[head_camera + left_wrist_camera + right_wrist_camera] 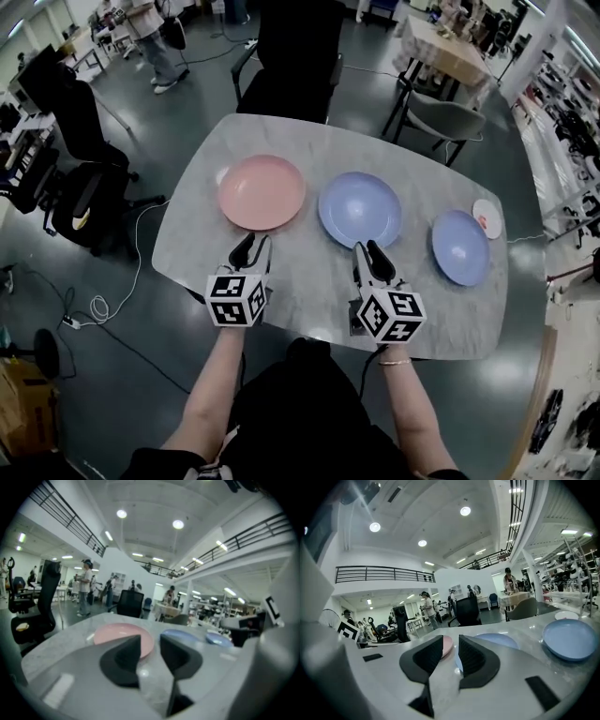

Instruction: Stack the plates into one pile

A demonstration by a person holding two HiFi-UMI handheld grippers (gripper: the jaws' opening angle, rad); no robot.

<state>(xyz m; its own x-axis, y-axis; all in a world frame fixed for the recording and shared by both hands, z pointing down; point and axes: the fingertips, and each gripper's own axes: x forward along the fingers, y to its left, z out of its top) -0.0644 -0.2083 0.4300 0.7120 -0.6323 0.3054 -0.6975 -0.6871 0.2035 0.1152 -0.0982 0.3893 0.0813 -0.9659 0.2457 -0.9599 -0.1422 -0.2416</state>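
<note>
Head view: left tongs [252,240], right tongs [365,247] parallel, near-level, jaws apart, empty.

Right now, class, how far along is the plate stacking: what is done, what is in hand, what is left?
Done: nothing; the pink plate, the middle blue plate and the smaller blue plate lie apart on the table. In hand: nothing; the left gripper and the right gripper hover short of the plates, jaws apart and empty. Left: all the stacking.
</note>
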